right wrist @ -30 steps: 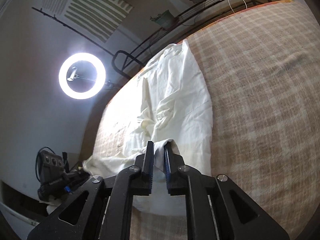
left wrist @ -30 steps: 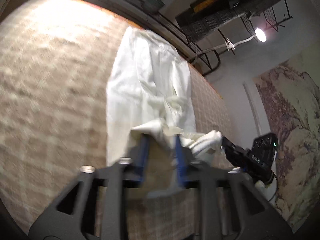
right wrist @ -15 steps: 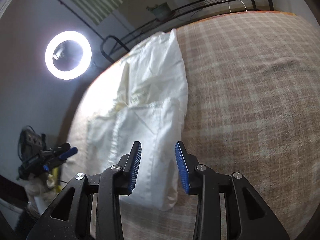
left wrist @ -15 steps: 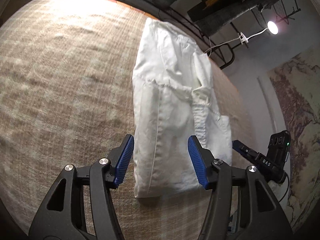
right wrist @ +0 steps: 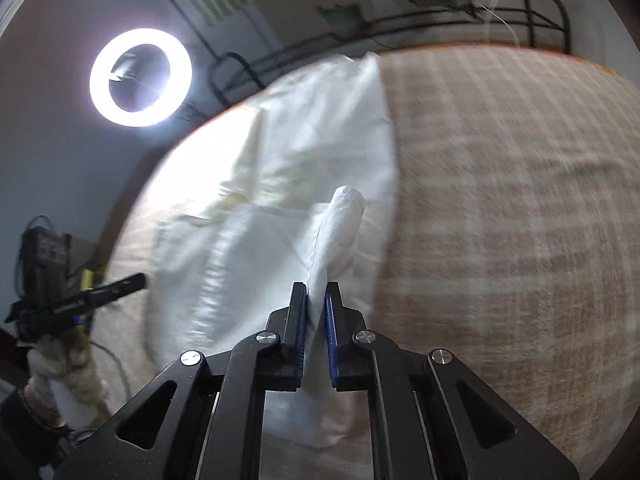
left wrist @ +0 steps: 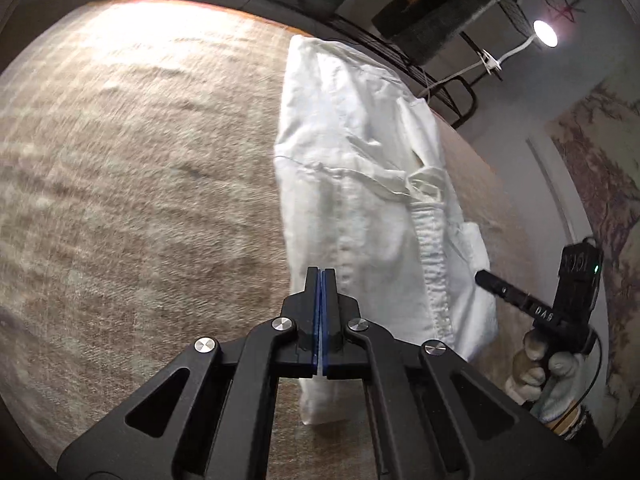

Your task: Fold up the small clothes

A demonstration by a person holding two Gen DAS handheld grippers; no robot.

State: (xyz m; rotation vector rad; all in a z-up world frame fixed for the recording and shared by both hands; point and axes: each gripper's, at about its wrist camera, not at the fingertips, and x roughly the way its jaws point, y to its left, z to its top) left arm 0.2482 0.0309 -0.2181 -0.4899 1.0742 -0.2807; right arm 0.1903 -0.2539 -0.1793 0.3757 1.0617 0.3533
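**Inspector:** Where is the garment?

**Assistant:** The white garment (left wrist: 360, 200) lies on the checked beige bedcover (left wrist: 140, 180), laid lengthwise away from both cameras, with a gathered waistband seam running along its right part in the left wrist view. Its near end sits under the two tools.

**Inspector:** Left gripper?

**Assistant:** The left gripper (left wrist: 321, 276) has its blue pads pressed flat together. The tips sit over the near left part of the cloth; I see no fabric between the pads, though whether the very tips pinch any cannot be told.

**Inspector:** Right gripper?

**Assistant:** The right gripper (right wrist: 316, 292) is narrow and closing, with a raised ridge of white cloth standing between its fingers and poking out beyond the tips. The pads press on that fold.

**Inspector:** Anything else?

**Assistant:** A gloved hand (left wrist: 540, 368) holds the right tool's handle at the bed's edge. A lit ring light (right wrist: 140, 76) stands beyond the bed, a black metal bed rail (right wrist: 440, 20) runs along the far side, and a small lamp (left wrist: 545, 33) glows on the wall.
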